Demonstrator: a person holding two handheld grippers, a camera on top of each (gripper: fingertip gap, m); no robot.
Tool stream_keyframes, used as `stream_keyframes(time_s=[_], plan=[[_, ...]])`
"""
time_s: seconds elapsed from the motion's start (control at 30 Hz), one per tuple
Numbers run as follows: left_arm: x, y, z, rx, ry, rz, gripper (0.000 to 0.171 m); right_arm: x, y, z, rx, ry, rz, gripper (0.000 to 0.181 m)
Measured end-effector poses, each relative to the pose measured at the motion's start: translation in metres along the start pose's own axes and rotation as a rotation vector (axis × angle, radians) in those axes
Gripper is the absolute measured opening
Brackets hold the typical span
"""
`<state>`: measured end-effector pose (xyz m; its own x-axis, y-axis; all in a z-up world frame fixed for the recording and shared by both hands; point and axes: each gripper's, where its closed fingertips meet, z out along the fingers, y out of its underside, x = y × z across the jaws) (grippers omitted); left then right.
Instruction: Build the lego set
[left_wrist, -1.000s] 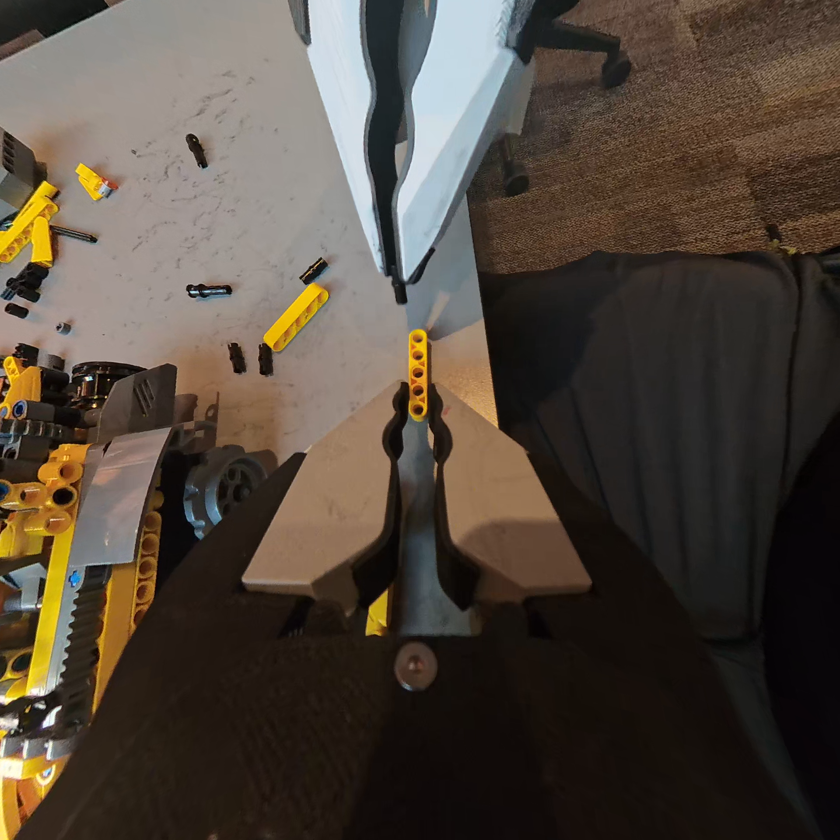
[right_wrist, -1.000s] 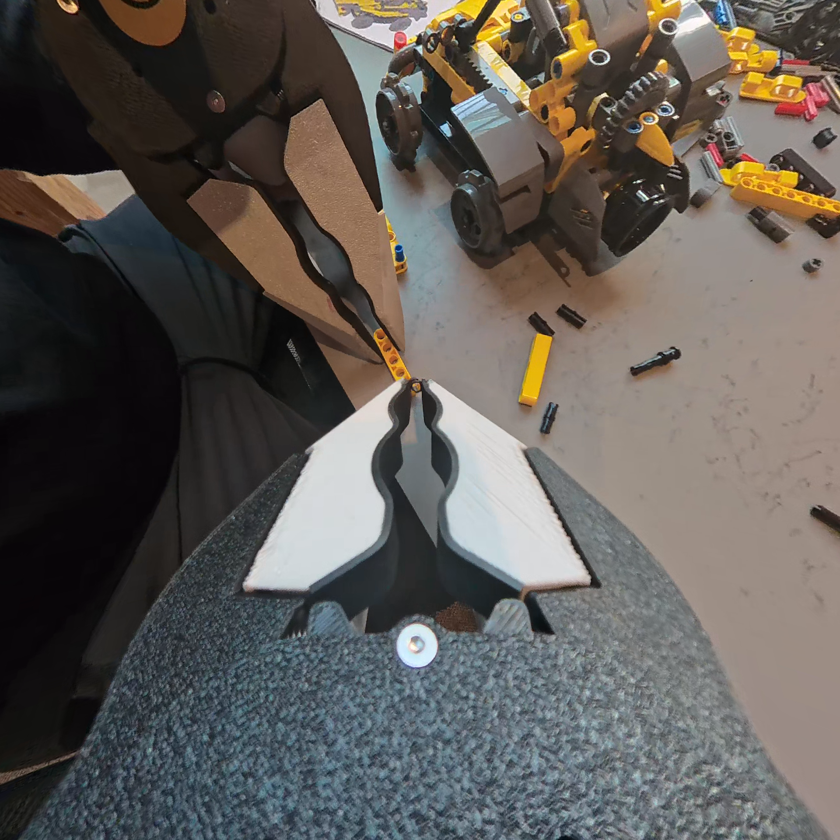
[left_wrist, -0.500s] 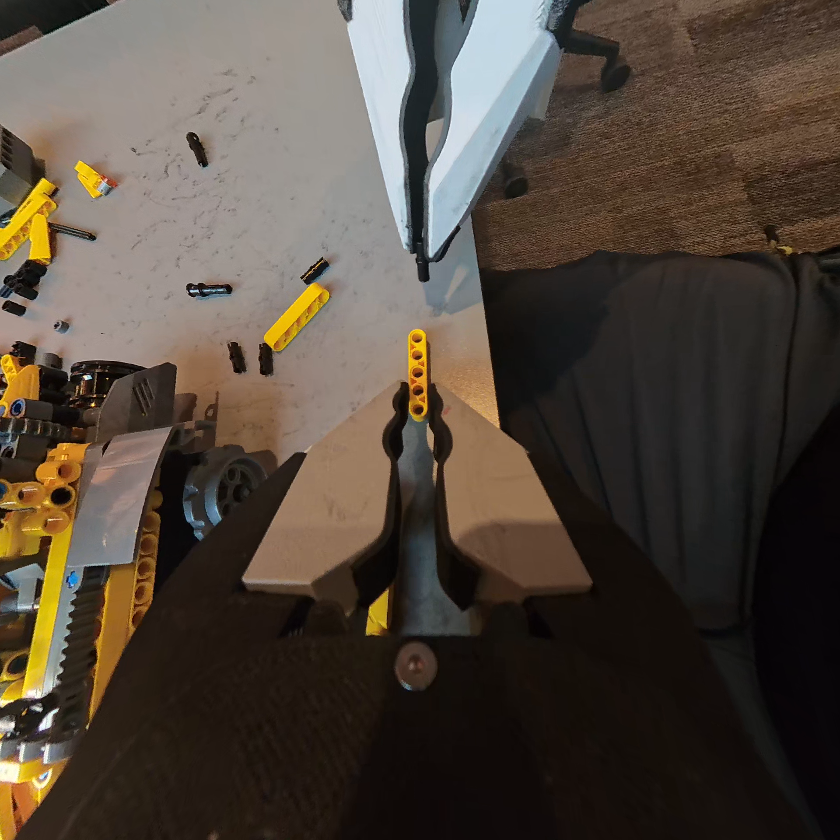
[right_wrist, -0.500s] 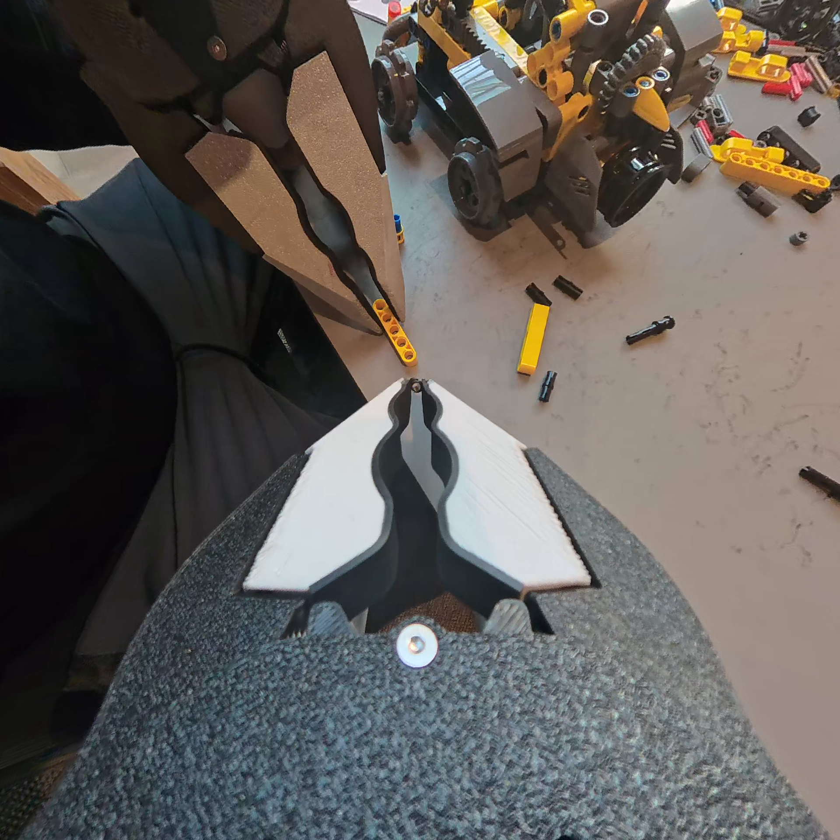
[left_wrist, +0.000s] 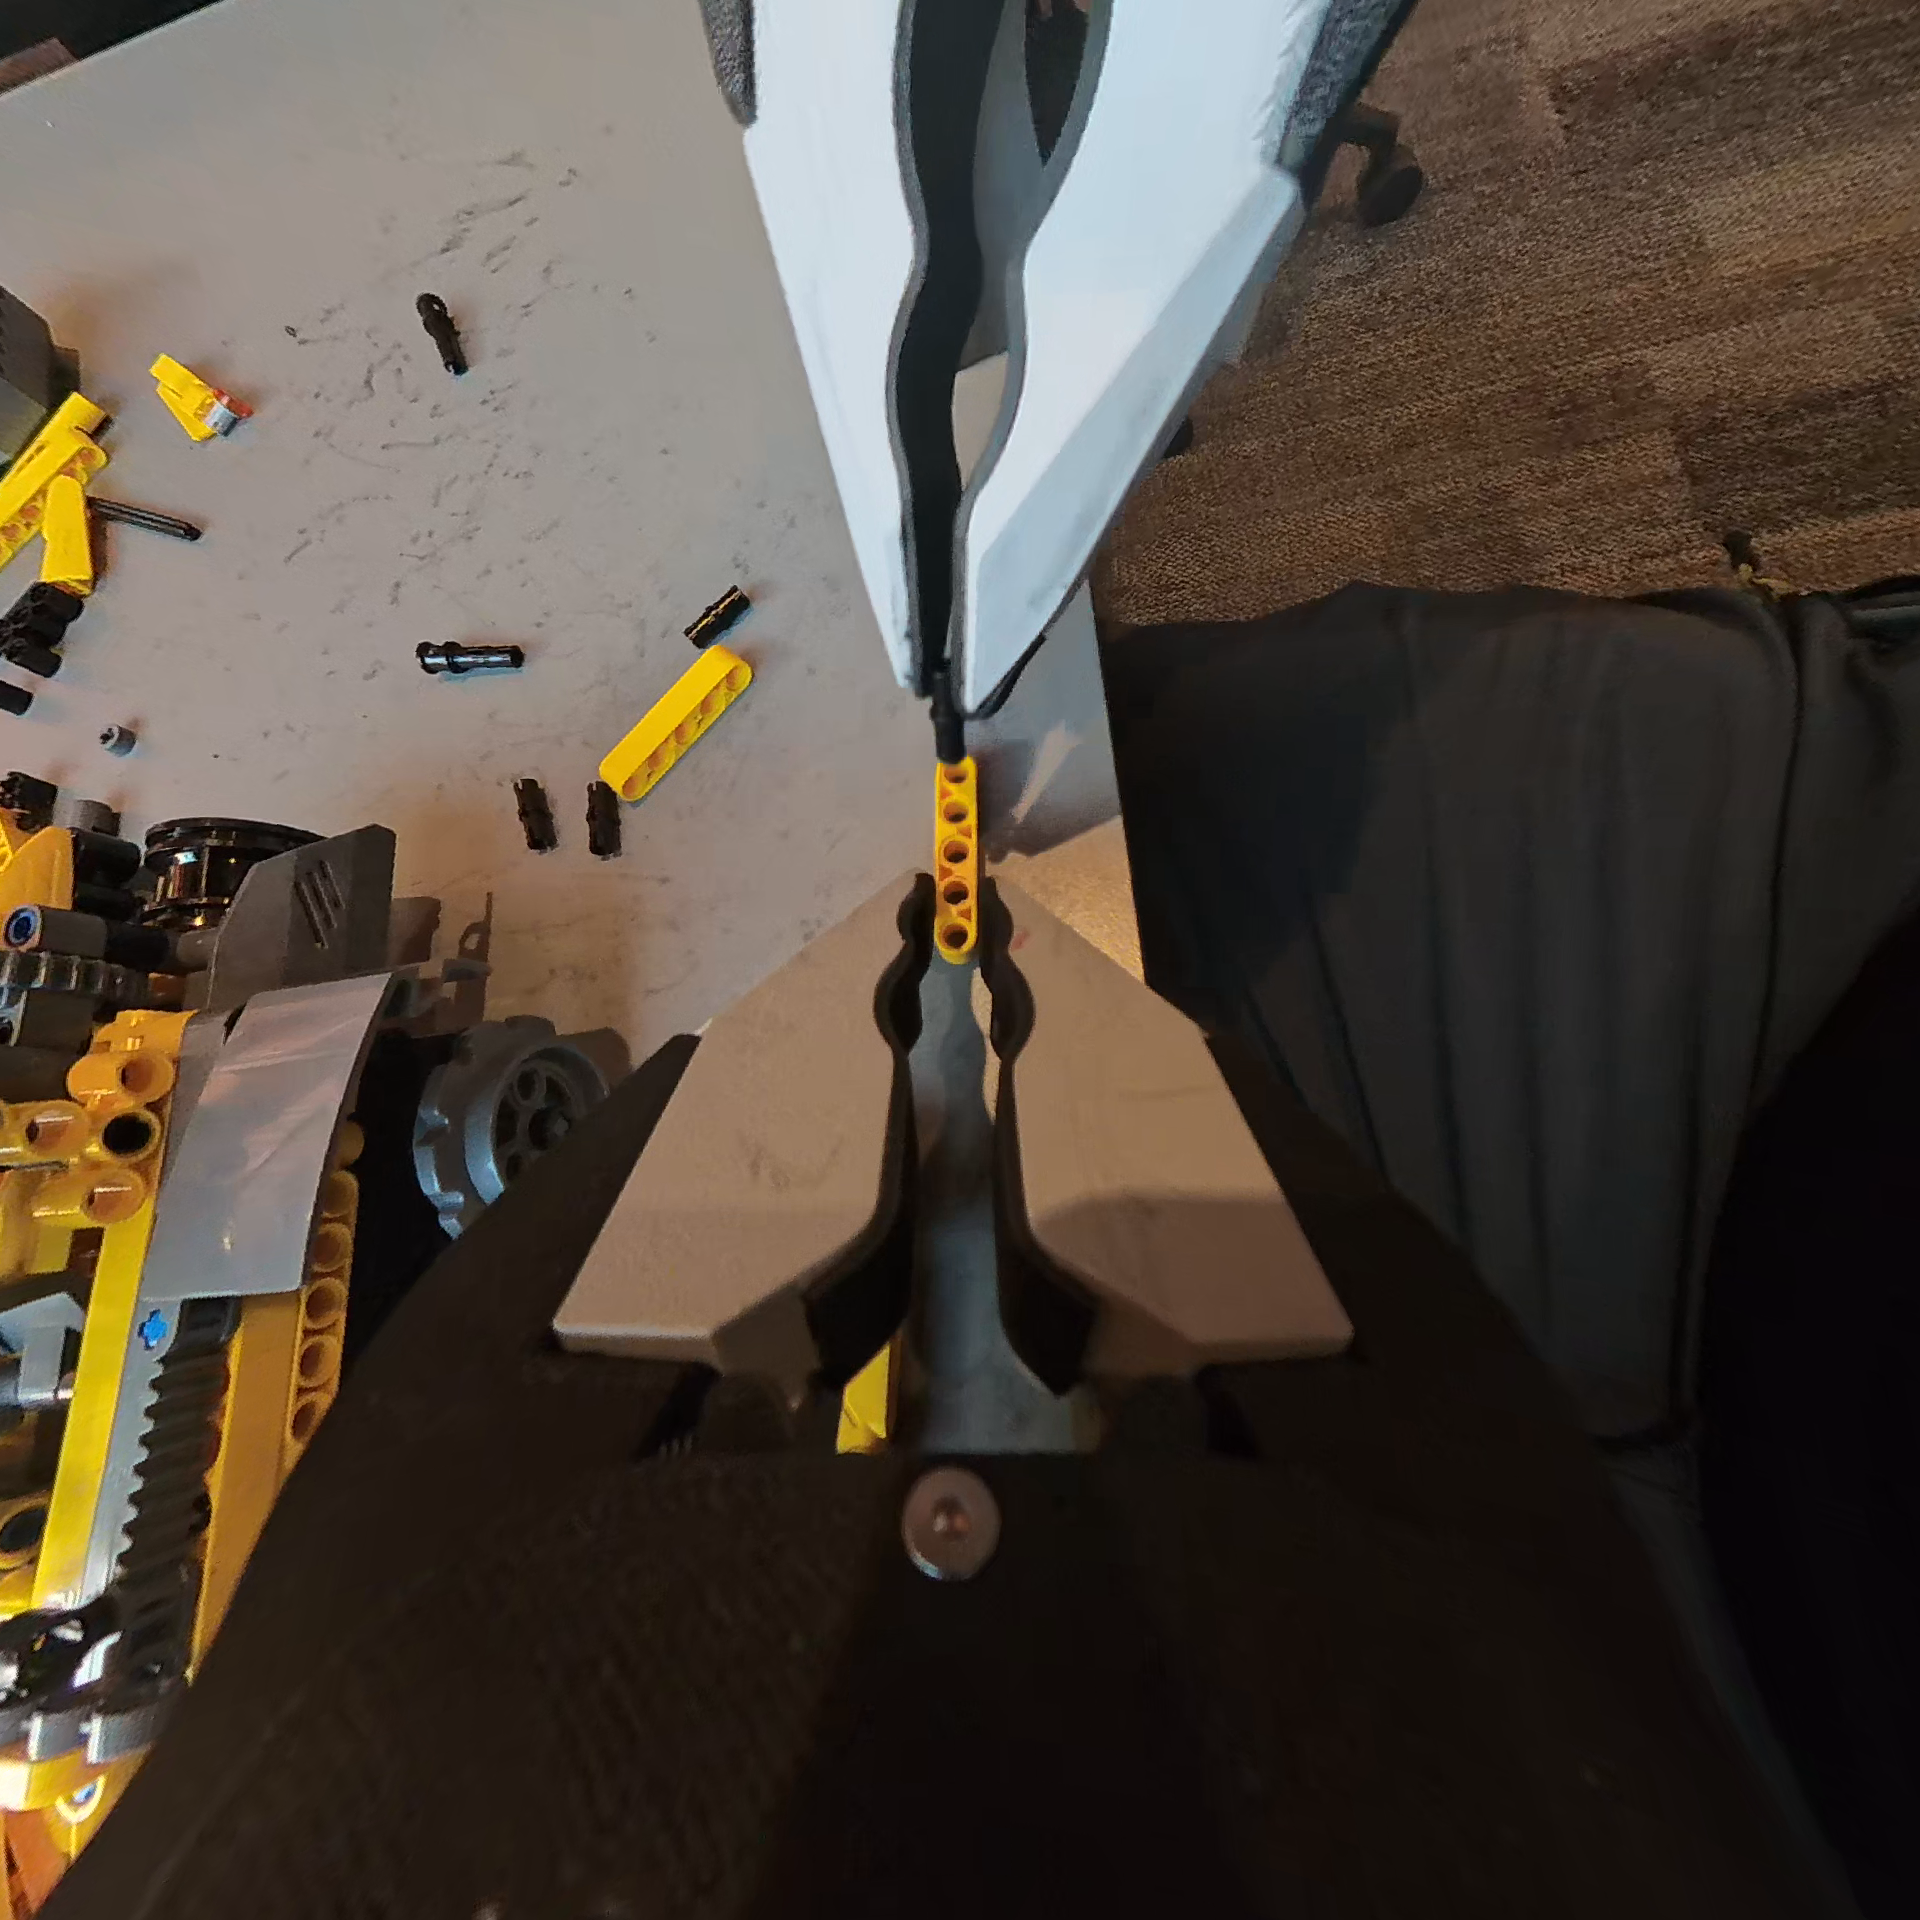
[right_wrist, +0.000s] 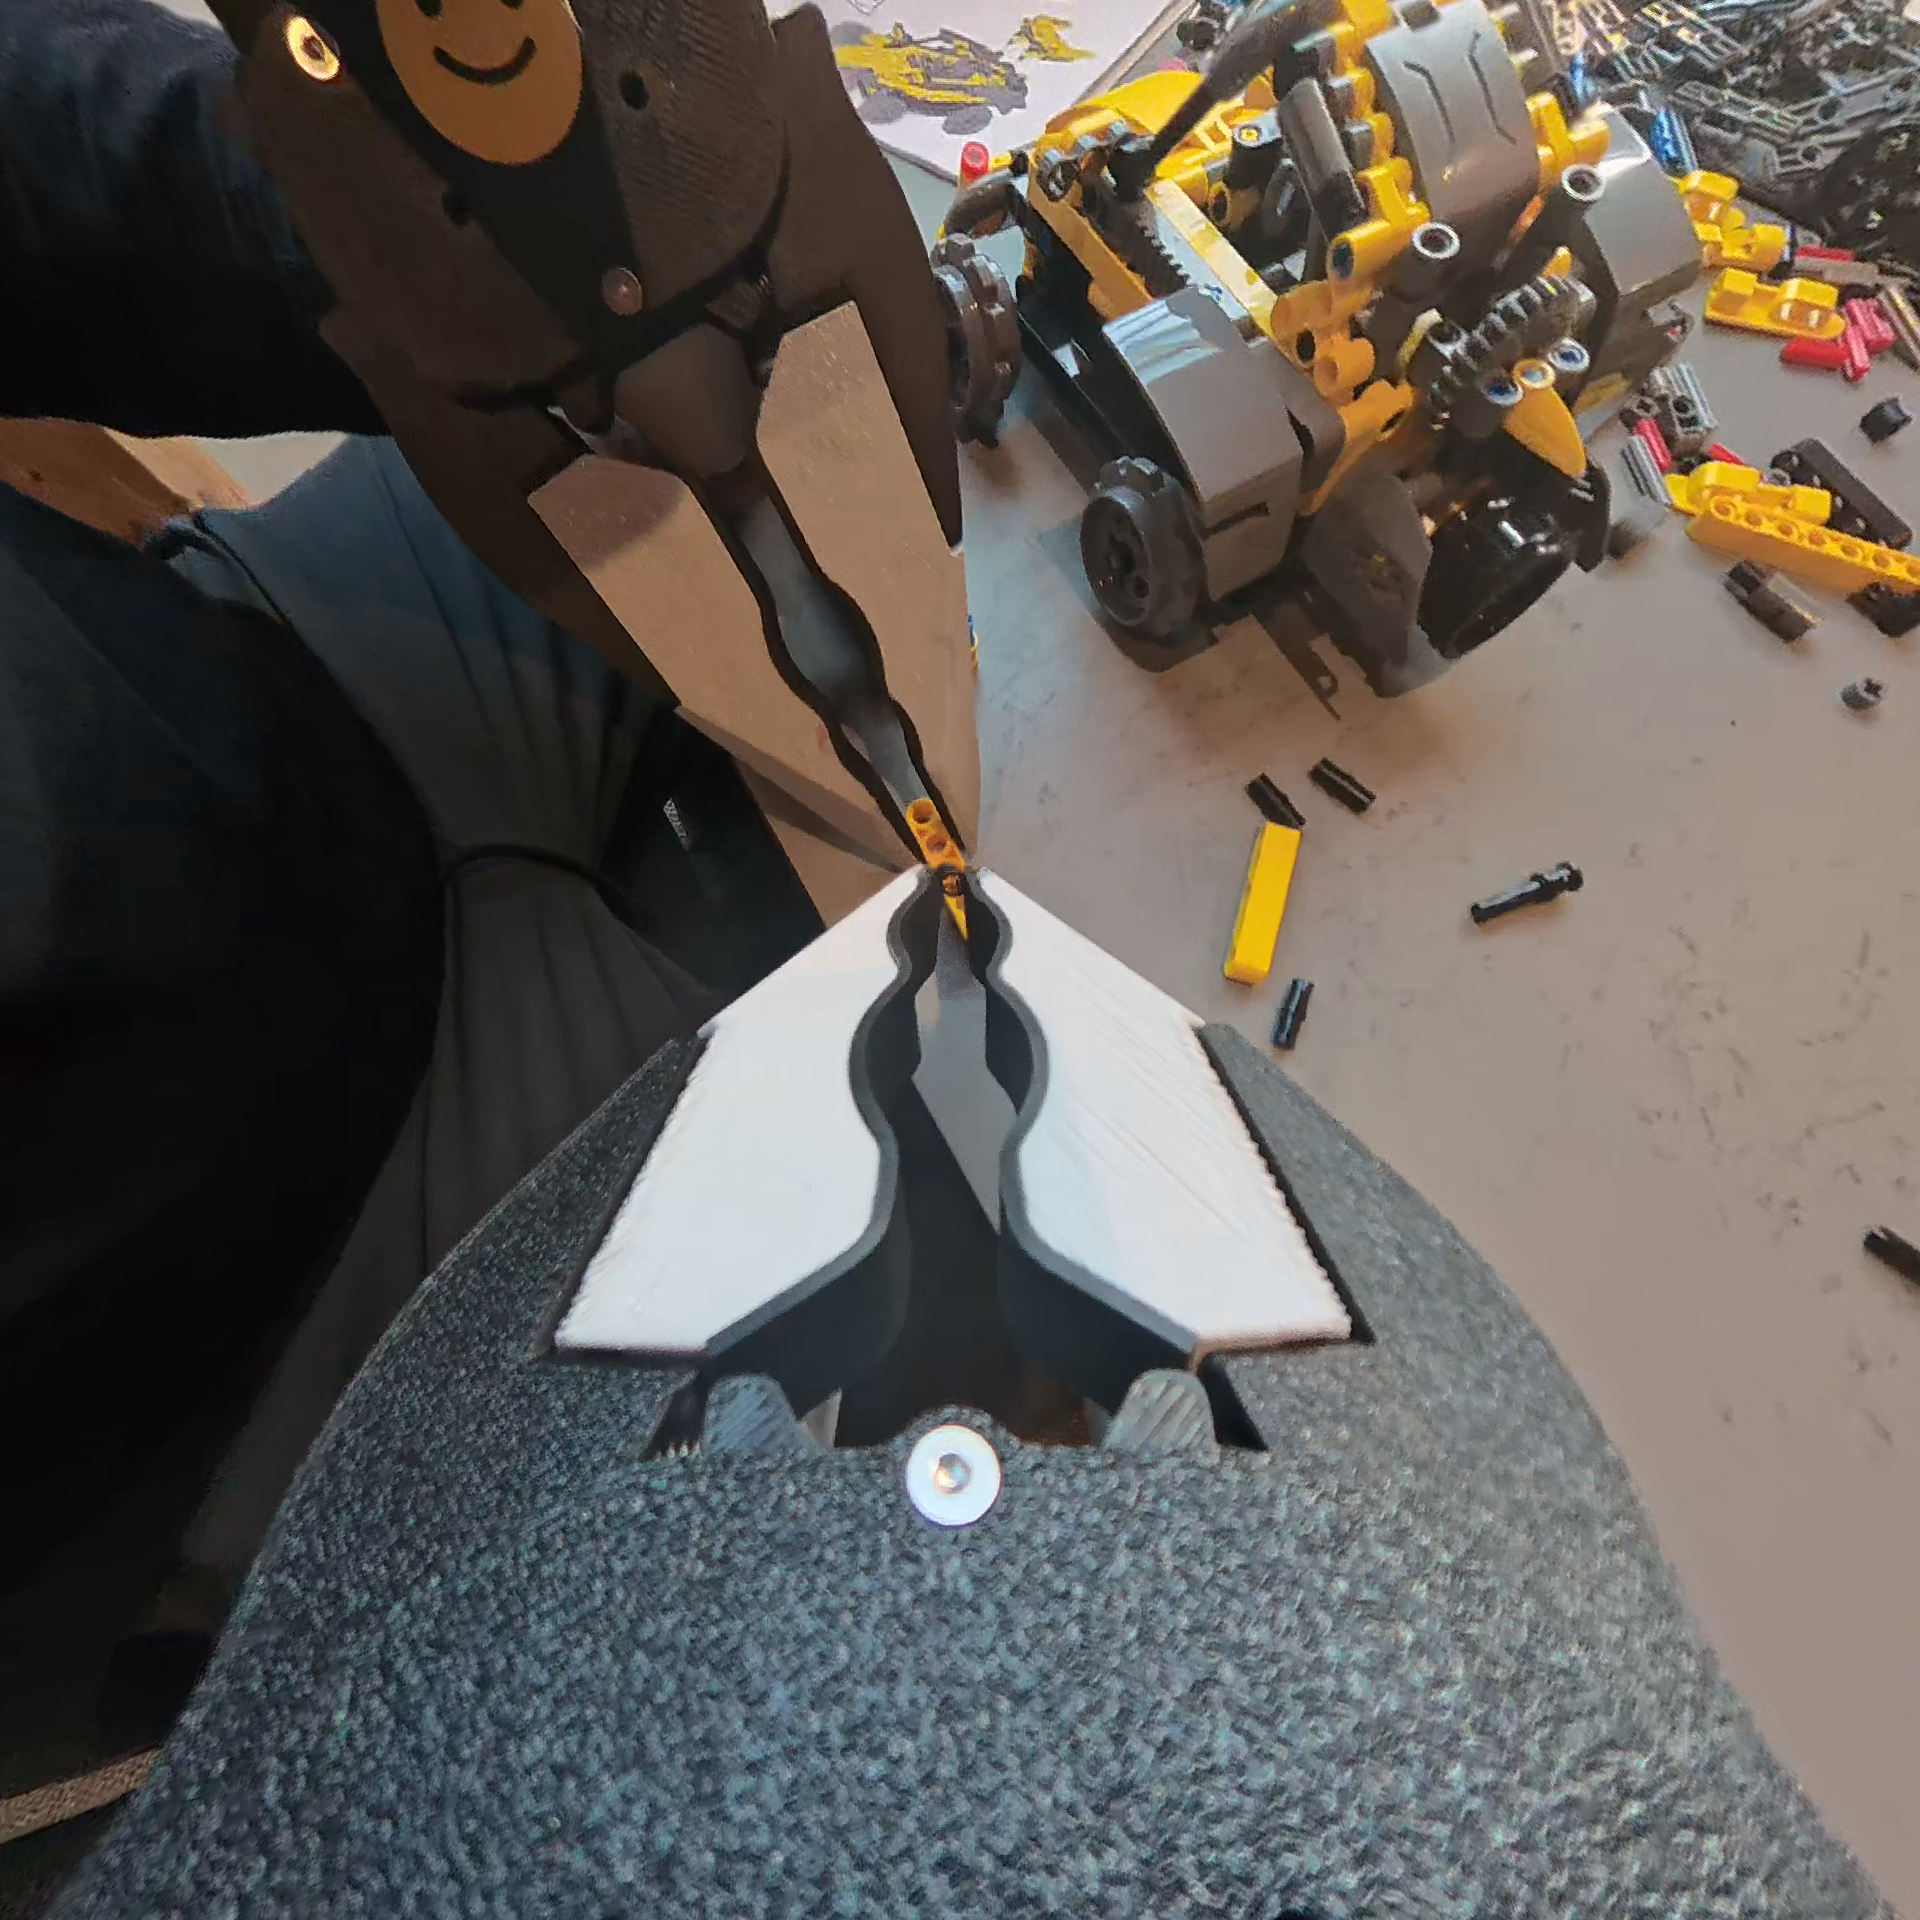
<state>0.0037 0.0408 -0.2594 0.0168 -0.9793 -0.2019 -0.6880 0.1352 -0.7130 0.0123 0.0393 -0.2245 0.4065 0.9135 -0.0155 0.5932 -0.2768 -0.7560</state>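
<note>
Left wrist view: left gripper (left_wrist: 956, 914) clamped on short yellow holed beam (left_wrist: 956, 854) over table (left_wrist: 520, 208) edge. Right gripper (left_wrist: 943, 686) pinched tight on black pin (left_wrist: 947, 724) — pin tip touching beam's far end. Yellow-grey brick vehicle (right_wrist: 1340, 343) near, loose pins scattered.

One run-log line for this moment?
left gripper: shut on yellow beam | right gripper: shut on black pin | pin meets beam tip

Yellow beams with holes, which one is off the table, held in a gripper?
The short yellow beam clamped in the left gripper; the other yellow beam lies loose on the table.
</note>
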Motion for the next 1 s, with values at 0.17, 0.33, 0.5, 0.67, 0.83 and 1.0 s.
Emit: stream_keyframes(time_s=[0.17, 0.33, 0.5, 0.67, 0.83, 1.0], plan=[[0.0, 0.0, 0.0, 0.001, -0.001, 0.002, 0.004, 0.001, -0.003, 0.004, -0.04, 0.007, -0.021, 0.004], [0.0, 0.0, 0.0, 0.001, 0.0, 0.002, 0.004, 0.006, 0.001, -0.002, -0.055, 0.028, -0.002, 0.004], [0.0, 0.0, 0.0, 0.002, 0.002, 0.001, 0.004, 0.011, 0.015, -0.005, -0.085, 0.044, 0.026, 0.004], [0.0, 0.0, 0.0, 0.005, 0.012, -0.005, 0.005, 0.008, 0.02, -0.005, -0.099, 0.029, 0.025, 0.004], [-0.001, 0.0, 0.0, 0.004, 0.006, -0.003, 0.004, 0.006, 0.017, 0.003, -0.123, 0.003, 0.002, 0.004], [-0.001, -0.001, 0.0, 0.005, 0.01, -0.008, 0.005, 0.008, 0.018, 0.008, -0.191, 0.022, -0.055, 0.004]])
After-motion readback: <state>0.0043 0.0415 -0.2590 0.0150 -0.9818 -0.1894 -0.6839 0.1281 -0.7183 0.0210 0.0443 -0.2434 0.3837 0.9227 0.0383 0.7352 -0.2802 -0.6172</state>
